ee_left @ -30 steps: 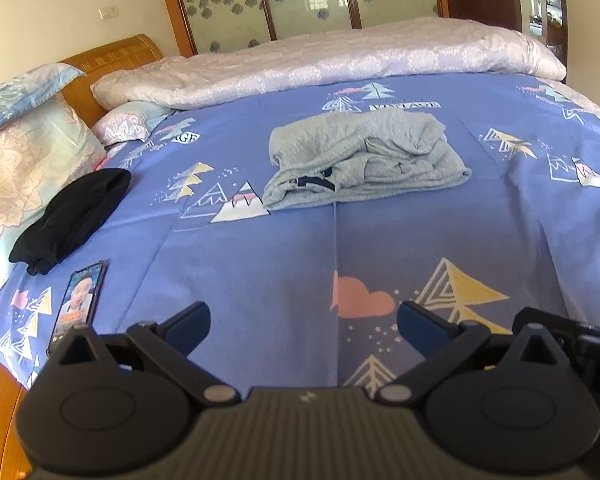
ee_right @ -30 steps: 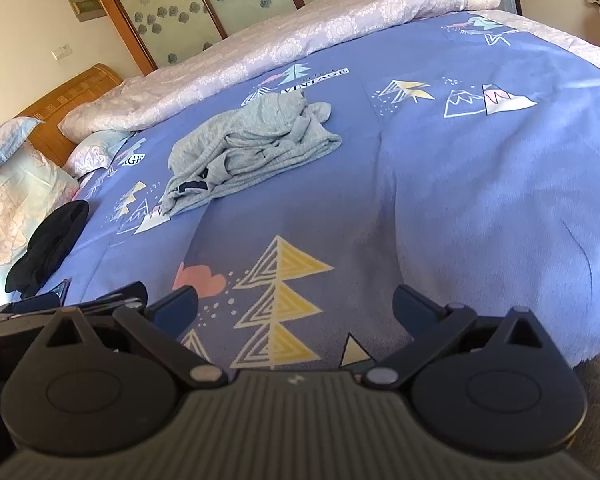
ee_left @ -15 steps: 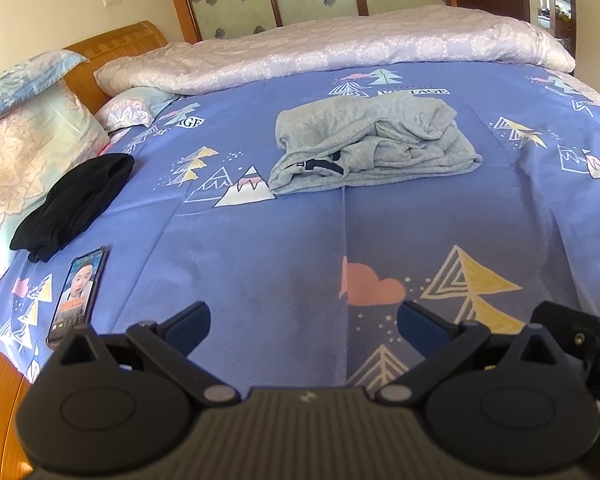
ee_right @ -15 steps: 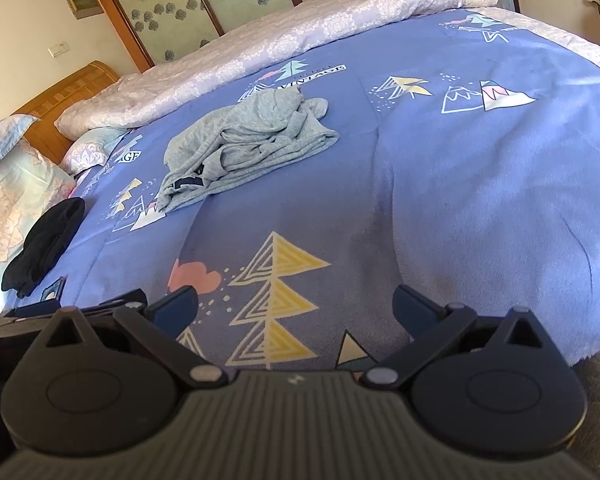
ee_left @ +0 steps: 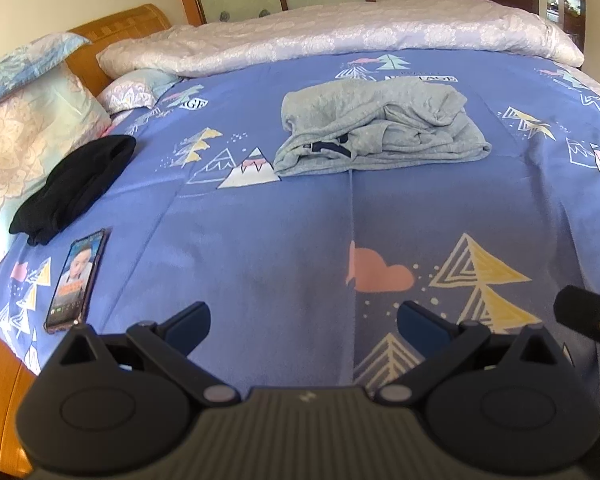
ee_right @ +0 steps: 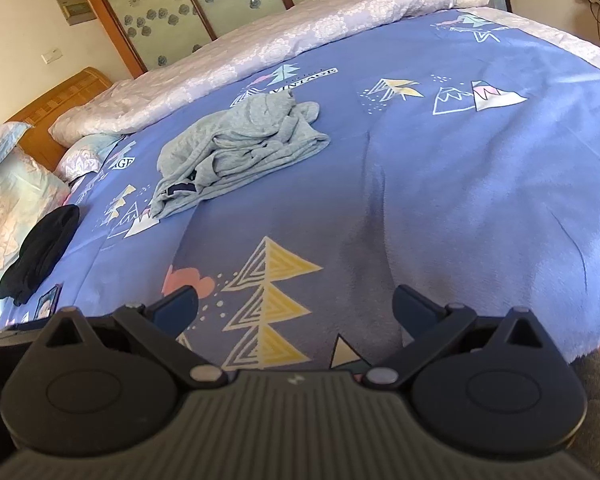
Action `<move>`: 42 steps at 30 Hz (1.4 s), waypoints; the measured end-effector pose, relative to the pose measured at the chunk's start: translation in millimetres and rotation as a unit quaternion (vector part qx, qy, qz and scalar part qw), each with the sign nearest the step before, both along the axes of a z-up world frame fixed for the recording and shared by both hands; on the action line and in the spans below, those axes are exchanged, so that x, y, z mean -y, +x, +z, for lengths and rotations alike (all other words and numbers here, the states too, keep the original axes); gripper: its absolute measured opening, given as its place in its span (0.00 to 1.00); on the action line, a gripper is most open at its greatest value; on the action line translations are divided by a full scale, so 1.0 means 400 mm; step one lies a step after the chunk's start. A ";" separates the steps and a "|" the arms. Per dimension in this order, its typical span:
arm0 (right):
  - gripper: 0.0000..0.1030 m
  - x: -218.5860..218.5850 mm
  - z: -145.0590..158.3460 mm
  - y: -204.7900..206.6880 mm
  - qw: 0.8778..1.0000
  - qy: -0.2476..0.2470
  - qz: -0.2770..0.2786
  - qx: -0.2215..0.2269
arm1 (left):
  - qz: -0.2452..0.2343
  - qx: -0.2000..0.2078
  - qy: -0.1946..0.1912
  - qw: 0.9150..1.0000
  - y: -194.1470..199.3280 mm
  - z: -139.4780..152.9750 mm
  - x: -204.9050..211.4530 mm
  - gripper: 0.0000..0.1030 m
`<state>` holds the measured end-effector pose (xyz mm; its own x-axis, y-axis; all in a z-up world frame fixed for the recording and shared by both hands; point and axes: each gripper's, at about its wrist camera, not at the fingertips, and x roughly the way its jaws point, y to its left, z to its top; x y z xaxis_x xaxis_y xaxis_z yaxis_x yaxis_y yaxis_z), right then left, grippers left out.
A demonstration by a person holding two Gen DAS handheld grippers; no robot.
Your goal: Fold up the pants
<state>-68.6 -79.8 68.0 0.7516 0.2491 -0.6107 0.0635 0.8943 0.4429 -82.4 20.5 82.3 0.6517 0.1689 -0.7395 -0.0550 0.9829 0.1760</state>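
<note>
Hovering low at the near bed edge, left gripper (ee_left: 302, 320) and right gripper (ee_right: 296, 304) gaping wide, holding nothing. Lying crumpled mid-bed, well beyond: grey pants (ee_left: 376, 128), likely soft, light, floppy; probably gripping best along the waistband (ee_left: 328, 148).

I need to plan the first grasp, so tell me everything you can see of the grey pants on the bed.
The grey pants lie in a loose, crumpled heap near the middle of the blue patterned bedspread, not yet neatly folded. The fabric looks like soft heathered jersey, bunched into folds on the side away from the pillows. A dark navy detail shows at the edge facing the cameras, perhaps a drawstring or trim. One corner overlaps a printed white mountain. Only the bedspread touches them; the left gripper and right gripper are open, well short.
</note>
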 end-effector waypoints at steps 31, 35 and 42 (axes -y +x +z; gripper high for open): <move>1.00 0.029 -0.027 0.008 0.999 0.020 -0.017 -0.026 | -0.004 -0.053 -0.027 0.998 0.010 -0.040 0.001 1.00; 1.00 0.032 -0.029 0.005 0.999 0.023 -0.018 -0.027 | -0.004 -0.056 -0.030 0.998 0.009 -0.043 0.001 1.00; 1.00 0.032 -0.031 0.006 0.999 0.023 -0.015 -0.029 | -0.005 -0.059 -0.030 0.998 0.007 -0.047 0.003 1.00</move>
<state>-66.2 -92.5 55.6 0.7224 0.2557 -0.6425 0.1166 0.8708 0.4776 -79.7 19.4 63.4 0.5610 0.1160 -0.8196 -0.0273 0.9922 0.1218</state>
